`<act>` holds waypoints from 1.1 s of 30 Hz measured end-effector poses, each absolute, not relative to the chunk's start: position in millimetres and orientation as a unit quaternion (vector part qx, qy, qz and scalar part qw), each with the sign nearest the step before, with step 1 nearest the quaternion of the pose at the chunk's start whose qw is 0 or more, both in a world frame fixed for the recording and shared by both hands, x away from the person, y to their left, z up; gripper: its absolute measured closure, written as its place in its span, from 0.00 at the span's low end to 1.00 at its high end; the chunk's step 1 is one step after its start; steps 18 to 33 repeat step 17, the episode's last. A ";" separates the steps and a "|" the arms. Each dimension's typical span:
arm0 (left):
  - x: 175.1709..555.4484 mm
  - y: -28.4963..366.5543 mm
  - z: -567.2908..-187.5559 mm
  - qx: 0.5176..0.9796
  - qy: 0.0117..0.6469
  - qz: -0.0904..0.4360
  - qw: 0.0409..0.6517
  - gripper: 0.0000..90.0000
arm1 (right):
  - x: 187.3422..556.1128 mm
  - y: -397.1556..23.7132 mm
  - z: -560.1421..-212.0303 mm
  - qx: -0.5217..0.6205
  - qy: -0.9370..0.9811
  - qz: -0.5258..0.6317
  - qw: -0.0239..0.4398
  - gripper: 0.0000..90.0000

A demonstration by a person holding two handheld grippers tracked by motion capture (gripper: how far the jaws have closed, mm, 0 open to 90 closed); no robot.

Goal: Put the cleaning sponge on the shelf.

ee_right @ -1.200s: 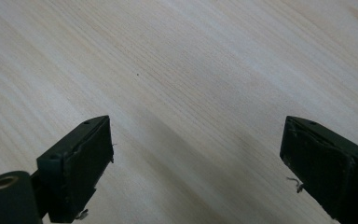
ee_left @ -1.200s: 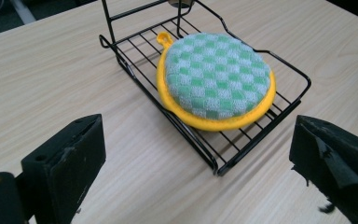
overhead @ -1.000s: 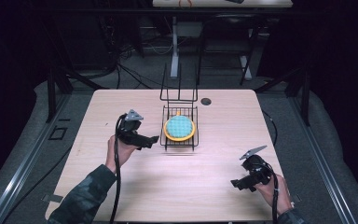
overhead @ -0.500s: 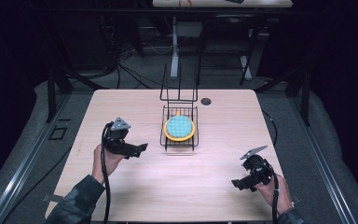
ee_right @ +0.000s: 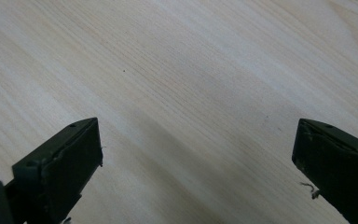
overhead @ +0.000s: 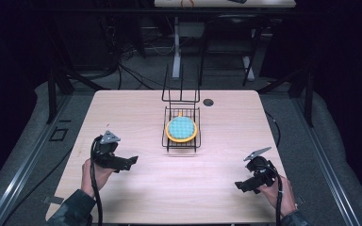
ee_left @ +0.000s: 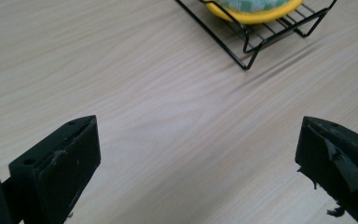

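Hovering left claw [overhead: 131, 162] over bare tabletop [overhead: 122, 113], jaws spread wide, nothing gripped | yellow-rimmed plate [overhead: 181, 128] lay in black wire rack [overhead: 181, 141] at tabletop centre, well apart from both claws | right claw [overhead: 239, 185] near front right edge, jaws wide apart, empty

The left gripper [ee_left: 198, 163], jaws wide apart, hangs over the bare wooden table [ee_left: 135, 84] near a wire rack [ee_left: 256, 39] holding a yellow plate [ee_left: 256, 16].
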State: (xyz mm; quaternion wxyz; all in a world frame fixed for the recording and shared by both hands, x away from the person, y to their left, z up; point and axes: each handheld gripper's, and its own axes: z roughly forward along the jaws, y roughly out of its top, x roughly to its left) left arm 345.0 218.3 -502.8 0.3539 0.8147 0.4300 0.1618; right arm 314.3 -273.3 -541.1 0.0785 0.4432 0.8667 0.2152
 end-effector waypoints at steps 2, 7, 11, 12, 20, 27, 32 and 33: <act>340.7 221.3 -505.4 0.816 0.434 0.157 0.348 0.00 | 314.5 -273.1 -541.0 0.443 0.867 0.212 0.082 0.01; 334.8 229.3 -511.9 0.822 0.439 0.146 0.334 0.00 | 315.0 -272.7 -542.1 0.443 0.868 0.210 0.080 0.01; 337.0 231.6 -518.0 0.831 0.436 0.136 0.316 0.01 | 315.2 -273.5 -541.0 0.441 0.867 0.215 0.086 0.02; 337.7 231.5 -519.0 0.831 0.436 0.139 0.318 0.01 | 315.3 -273.8 -540.4 0.443 0.866 0.216 0.087 0.02; 339.8 231.7 -520.3 0.832 0.434 0.132 0.319 0.01 | 316.0 -275.2 -541.4 0.445 0.864 0.220 0.088 0.04; 339.8 231.7 -520.3 0.832 0.434 0.132 0.319 0.01 | 316.0 -275.2 -541.4 0.445 0.864 0.220 0.088 0.04; 339.8 231.7 -520.3 0.832 0.434 0.132 0.319 0.01 | 316.0 -275.2 -541.4 0.445 0.864 0.220 0.088 0.04; 339.8 231.7 -520.3 0.832 0.434 0.132 0.319 0.01 | 316.0 -275.2 -541.4 0.445 0.864 0.220 0.088 0.04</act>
